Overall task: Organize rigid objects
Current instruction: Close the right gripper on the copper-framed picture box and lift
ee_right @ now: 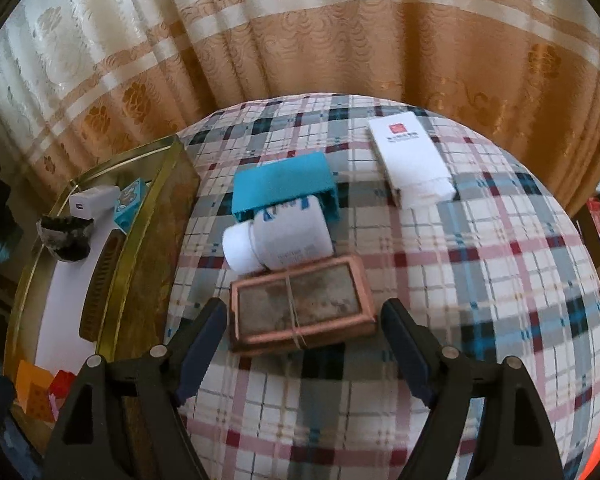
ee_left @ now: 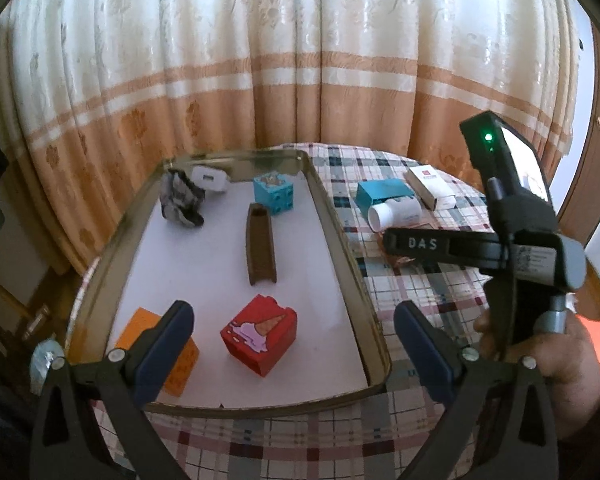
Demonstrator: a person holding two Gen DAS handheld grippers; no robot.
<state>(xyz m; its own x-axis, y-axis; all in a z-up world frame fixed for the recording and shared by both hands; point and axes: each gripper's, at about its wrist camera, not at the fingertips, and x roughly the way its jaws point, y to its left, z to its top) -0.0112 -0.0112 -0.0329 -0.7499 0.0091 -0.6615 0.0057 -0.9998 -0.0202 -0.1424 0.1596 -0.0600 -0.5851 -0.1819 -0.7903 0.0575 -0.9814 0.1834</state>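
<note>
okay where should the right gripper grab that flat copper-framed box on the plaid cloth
Judging by its pose, take the copper-framed box across its short ends from above: it lies flat, ends facing the open right gripper, while the white bottle crowds its far long edge.

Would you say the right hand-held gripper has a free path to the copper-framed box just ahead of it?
Probably yes: the right hand-held gripper is open, its fingers either side of the copper-framed box, nothing between. The white bottle touches the far edge.
</note>
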